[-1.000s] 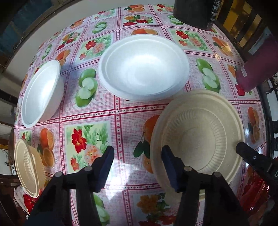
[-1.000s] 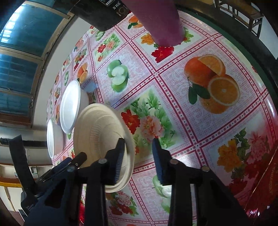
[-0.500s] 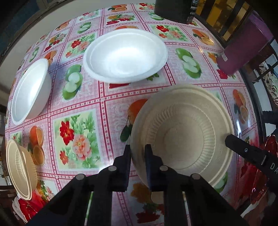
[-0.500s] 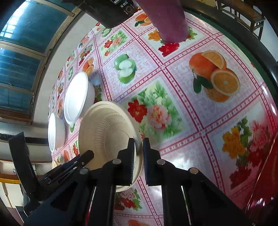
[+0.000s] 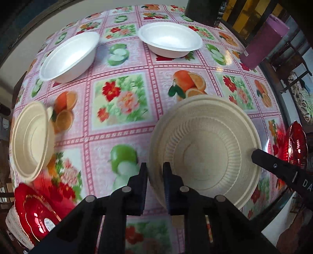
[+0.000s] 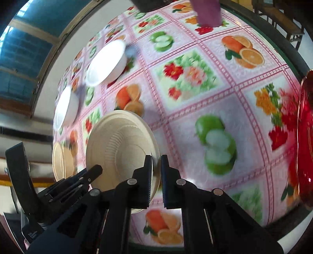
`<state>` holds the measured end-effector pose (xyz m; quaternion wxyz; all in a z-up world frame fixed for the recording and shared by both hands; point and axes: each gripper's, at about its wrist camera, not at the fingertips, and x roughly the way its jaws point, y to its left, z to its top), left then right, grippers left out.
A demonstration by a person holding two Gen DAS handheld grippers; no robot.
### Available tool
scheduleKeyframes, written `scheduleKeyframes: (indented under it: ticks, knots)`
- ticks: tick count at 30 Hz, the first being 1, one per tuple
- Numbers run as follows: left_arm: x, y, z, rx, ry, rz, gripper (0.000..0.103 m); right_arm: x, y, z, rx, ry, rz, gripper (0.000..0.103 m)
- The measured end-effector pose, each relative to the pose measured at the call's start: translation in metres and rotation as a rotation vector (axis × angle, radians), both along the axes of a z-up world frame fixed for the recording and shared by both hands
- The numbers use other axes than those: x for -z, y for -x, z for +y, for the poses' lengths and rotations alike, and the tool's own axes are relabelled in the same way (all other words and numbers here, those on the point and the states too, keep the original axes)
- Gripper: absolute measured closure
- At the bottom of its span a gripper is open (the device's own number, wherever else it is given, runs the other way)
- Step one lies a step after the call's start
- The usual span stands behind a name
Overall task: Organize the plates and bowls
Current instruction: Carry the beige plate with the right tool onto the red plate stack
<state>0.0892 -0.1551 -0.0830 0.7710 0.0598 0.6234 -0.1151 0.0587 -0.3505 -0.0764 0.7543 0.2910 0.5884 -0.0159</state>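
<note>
A beige ribbed plate (image 5: 205, 150) is held above the flowered tablecloth. My left gripper (image 5: 155, 172) is shut on its near left rim. My right gripper (image 6: 156, 166) is shut on its opposite rim; the plate also shows in the right wrist view (image 6: 121, 148). A second beige plate (image 5: 31, 140) lies at the table's left edge, seen too in the right wrist view (image 6: 60, 162). Two white bowls (image 5: 68, 56) (image 5: 170, 39) stand at the far side. Red plates (image 5: 33, 211) lie at the near left.
A purple box (image 5: 264, 41) and a dark container (image 5: 203, 9) stand at the table's far right. Another red plate (image 5: 295, 144) sits at the right edge, also in the right wrist view (image 6: 305, 136). The table edge (image 6: 273, 39) curves close on the right.
Both grippers closed on the beige plate's rims and lifted it. They have carried it back toward the near side of the table; the white bowls now sit farther off.
</note>
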Motion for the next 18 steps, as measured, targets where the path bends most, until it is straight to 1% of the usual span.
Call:
scheduleKeyframes:
  ticks: [11, 14, 18]
  knots:
    - [-0.052, 0.053, 0.084, -0.078, 0.021, -0.144, 0.085, -0.045, 0.042, 0.077, -0.122, 0.014, -0.100, 0.093]
    - [-0.064, 0.062, 0.108, -0.108, 0.024, -0.171, 0.085, -0.054, 0.049, 0.099, -0.155, 0.010, -0.126, 0.093]
    - [-0.073, 0.075, 0.136, -0.144, 0.011, -0.211, 0.085, -0.063, 0.055, 0.128, -0.206, -0.004, -0.152, 0.093]
